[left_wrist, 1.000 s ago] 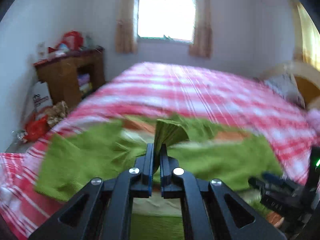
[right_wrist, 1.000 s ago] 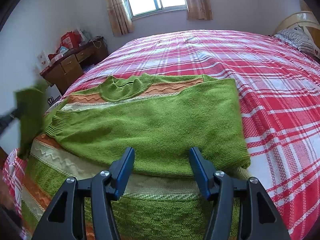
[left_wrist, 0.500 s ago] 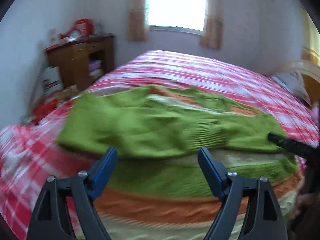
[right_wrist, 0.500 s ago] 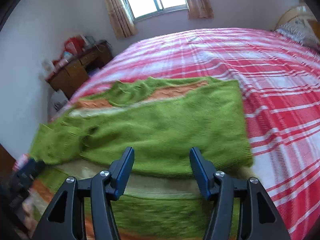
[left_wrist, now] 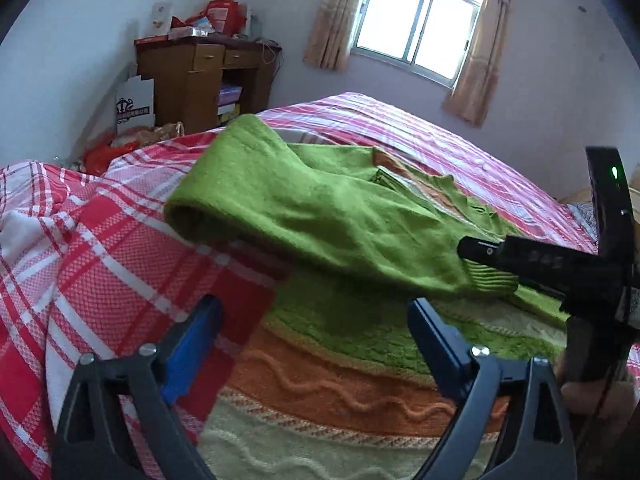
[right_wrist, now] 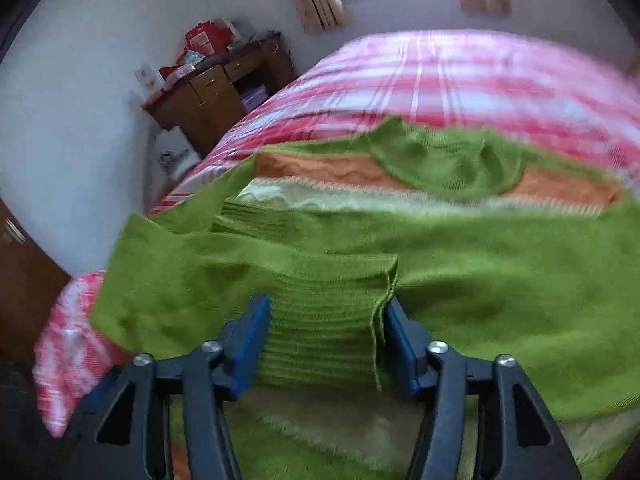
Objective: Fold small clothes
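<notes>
While right gripper [right_wrist: 324, 344] jaws close around ribbed cuff [right_wrist: 324, 312], left gripper [left_wrist: 314, 344] gapes empty.

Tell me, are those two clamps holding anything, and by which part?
The left gripper holds nothing. The right gripper is closing around the ribbed cuff of the sweater's sleeve; whether it grips yet is unclear.

We find no text that can be read with confidence. The white carton [left_wrist: 135, 105] beside the wooden desk [left_wrist: 200, 80] carries a dark crest-like logo over a line of print, too small to decipher. Embossed marks on the right gripper [left_wrist: 480, 249] are blurred.
</notes>
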{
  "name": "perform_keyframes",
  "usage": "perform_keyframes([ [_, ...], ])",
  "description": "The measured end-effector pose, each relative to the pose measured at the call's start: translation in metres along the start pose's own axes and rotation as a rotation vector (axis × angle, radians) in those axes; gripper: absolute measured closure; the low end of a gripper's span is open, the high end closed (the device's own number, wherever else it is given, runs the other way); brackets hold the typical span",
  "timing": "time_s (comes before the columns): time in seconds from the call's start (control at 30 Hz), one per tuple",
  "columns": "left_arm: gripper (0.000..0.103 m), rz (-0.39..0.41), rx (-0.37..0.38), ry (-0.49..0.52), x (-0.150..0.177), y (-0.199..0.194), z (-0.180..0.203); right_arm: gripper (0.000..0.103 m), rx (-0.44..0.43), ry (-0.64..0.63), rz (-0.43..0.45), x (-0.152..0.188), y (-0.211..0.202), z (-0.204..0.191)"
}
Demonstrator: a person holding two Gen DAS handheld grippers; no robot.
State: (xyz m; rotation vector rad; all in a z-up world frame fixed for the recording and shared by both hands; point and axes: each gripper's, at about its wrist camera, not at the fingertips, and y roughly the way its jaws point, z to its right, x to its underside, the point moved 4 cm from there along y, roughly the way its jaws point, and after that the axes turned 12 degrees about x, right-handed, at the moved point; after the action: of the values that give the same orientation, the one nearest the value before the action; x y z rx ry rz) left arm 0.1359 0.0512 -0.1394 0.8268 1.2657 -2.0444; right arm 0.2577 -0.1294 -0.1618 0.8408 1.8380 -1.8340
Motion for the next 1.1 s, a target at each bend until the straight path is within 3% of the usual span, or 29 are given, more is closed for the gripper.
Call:
perform_keyframes([
  [0.03,0.007,0.0,-0.011,0.008,0.0,0.001,0.003,0.082,0.001,-0.01,-0.001,-0.001,0.0,-0.002],
  [0.13,0.007,-0.013,-0.047,0.031,0.001,0.002,0.006,0.097,0.004,-0.044,0.028,-0.009,-0.01,-0.005],
  [0.27,0.007,-0.016,-0.05,0.029,0.004,0.001,0.002,0.098,0.012,-0.069,0.163,-0.034,-0.056,0.0],
  [0.37,0.007,-0.014,-0.044,0.023,0.004,0.0,0.0,0.098,0.073,-0.07,0.274,-0.053,-0.097,0.02],
  [0.5,0.007,-0.02,-0.058,0.03,0.005,0.001,0.002,0.098,0.162,-0.085,0.309,-0.059,-0.121,0.059],
  [0.63,0.007,-0.023,-0.066,0.033,0.005,0.001,0.003,0.098,0.314,-0.097,0.26,-0.037,-0.109,0.114],
  [0.77,0.006,-0.031,-0.083,0.043,0.003,0.005,0.003,0.098,0.391,-0.049,0.153,-0.002,-0.078,0.162],
  [0.9,0.006,-0.039,-0.094,0.052,0.003,0.007,0.003,0.098,0.441,-0.043,0.047,0.026,-0.048,0.178],
  [1.1,0.005,-0.044,-0.098,0.057,0.003,0.008,0.002,0.089,0.476,0.053,0.057,0.03,-0.06,0.199],
])
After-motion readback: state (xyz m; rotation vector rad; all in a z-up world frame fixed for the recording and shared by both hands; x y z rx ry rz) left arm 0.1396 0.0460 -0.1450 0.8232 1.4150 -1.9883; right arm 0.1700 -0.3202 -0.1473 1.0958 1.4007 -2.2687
